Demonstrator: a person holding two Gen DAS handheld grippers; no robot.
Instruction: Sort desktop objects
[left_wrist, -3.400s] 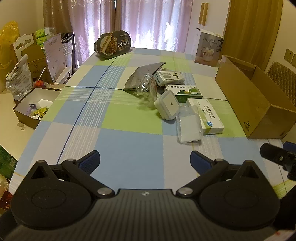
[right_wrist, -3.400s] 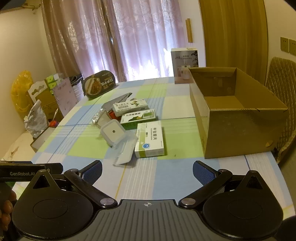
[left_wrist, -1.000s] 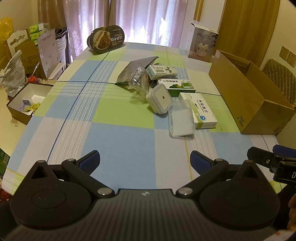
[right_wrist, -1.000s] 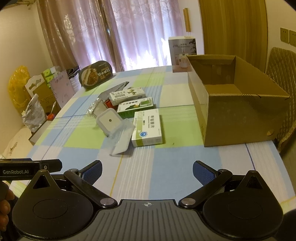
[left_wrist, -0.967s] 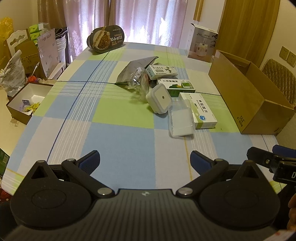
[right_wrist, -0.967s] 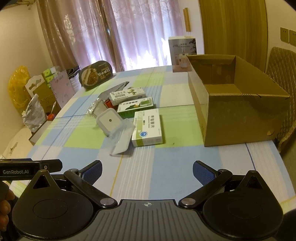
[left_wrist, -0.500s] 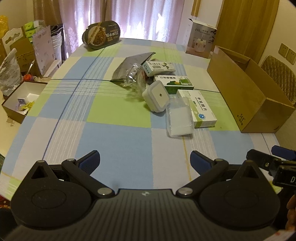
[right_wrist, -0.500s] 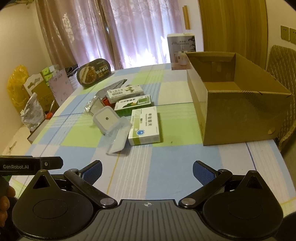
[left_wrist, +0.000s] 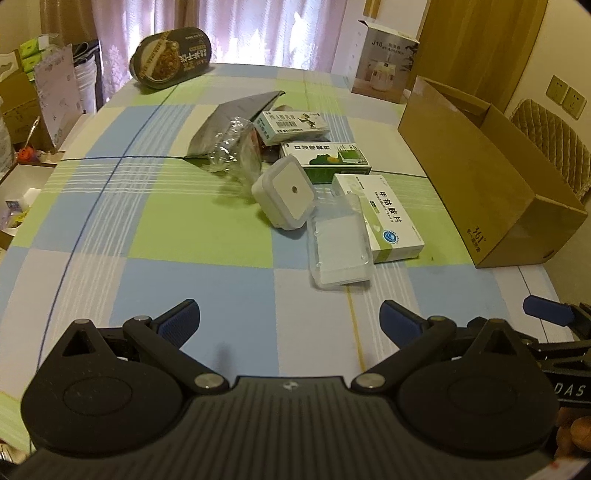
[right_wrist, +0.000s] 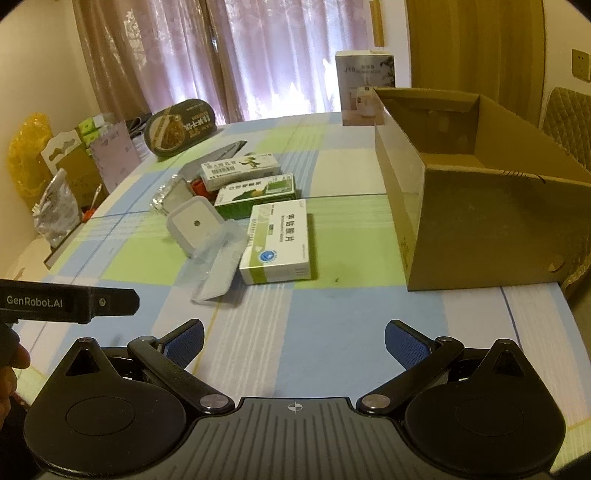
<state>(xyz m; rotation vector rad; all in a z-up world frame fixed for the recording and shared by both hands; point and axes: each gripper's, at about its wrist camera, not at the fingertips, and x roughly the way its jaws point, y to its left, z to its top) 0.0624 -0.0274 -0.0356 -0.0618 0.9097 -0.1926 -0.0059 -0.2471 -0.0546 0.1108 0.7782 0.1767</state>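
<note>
A cluster lies mid-table: a white-and-green medicine box (left_wrist: 384, 221) (right_wrist: 280, 242), a clear plastic lid (left_wrist: 340, 247) (right_wrist: 218, 266), a white square container (left_wrist: 286, 194) (right_wrist: 194, 223), a green box (left_wrist: 325, 157) (right_wrist: 256, 194), a white box with a cartoon (left_wrist: 291, 125) (right_wrist: 240, 168), crumpled clear plastic (left_wrist: 236, 147) and a grey pouch (left_wrist: 229, 125). An open cardboard box (left_wrist: 487, 184) (right_wrist: 480, 206) stands to the right. My left gripper (left_wrist: 290, 319) and right gripper (right_wrist: 293, 341) are both open and empty, above the near tablecloth, short of the cluster.
The checked blue-green tablecloth (left_wrist: 166, 229) covers the table. A noodle bowl (left_wrist: 171, 57) (right_wrist: 181, 125) leans at the far end, with a white appliance box (left_wrist: 386, 61) (right_wrist: 364, 86) at the far right. A box of clutter (left_wrist: 18, 195) sits off the left edge.
Both grippers have moved forward towards the cluster, which now looks larger and closer. Both stay open; nothing on the table has shifted.
</note>
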